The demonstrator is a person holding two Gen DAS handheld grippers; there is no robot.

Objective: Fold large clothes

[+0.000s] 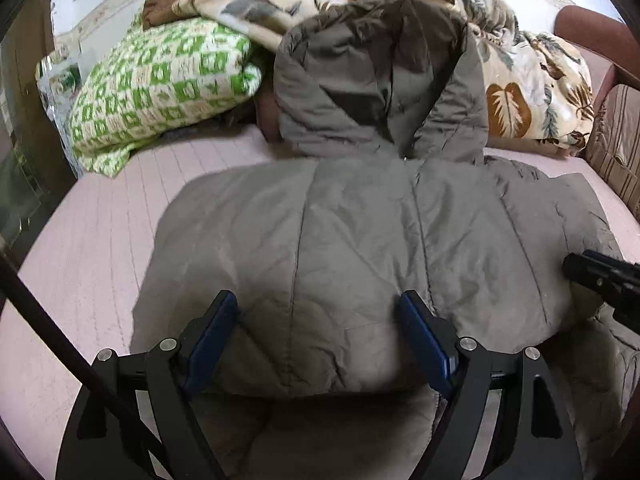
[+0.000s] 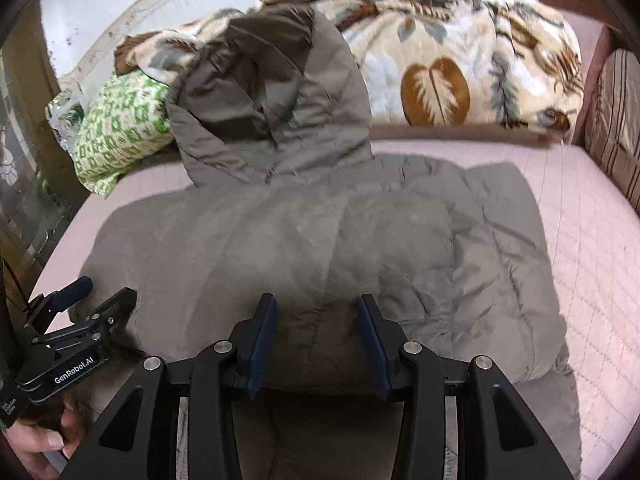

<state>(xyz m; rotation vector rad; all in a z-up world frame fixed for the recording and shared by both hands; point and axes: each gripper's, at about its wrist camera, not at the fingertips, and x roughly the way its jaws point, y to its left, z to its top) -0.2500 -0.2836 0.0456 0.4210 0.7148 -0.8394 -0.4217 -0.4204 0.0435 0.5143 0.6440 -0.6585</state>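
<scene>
A large grey-brown padded hooded jacket (image 1: 360,232) lies on the pink bed (image 1: 100,240), hood at the far end against the bedding, with its near part folded over into a thick edge. My left gripper (image 1: 318,308) is open, its blue pads either side of that folded edge near the left. My right gripper (image 2: 316,312) is open over the same edge further right on the jacket (image 2: 320,232). The left gripper also shows at the lower left of the right wrist view (image 2: 96,296), and the right gripper's tip at the right edge of the left wrist view (image 1: 600,276).
A green-and-white checked blanket (image 1: 160,84) lies at the far left. A beige leaf-print blanket (image 2: 460,60) is heaped along the back. A striped cushion (image 2: 616,120) and a reddish sofa arm (image 1: 592,28) stand at the right. A dark pole (image 1: 60,332) crosses the left foreground.
</scene>
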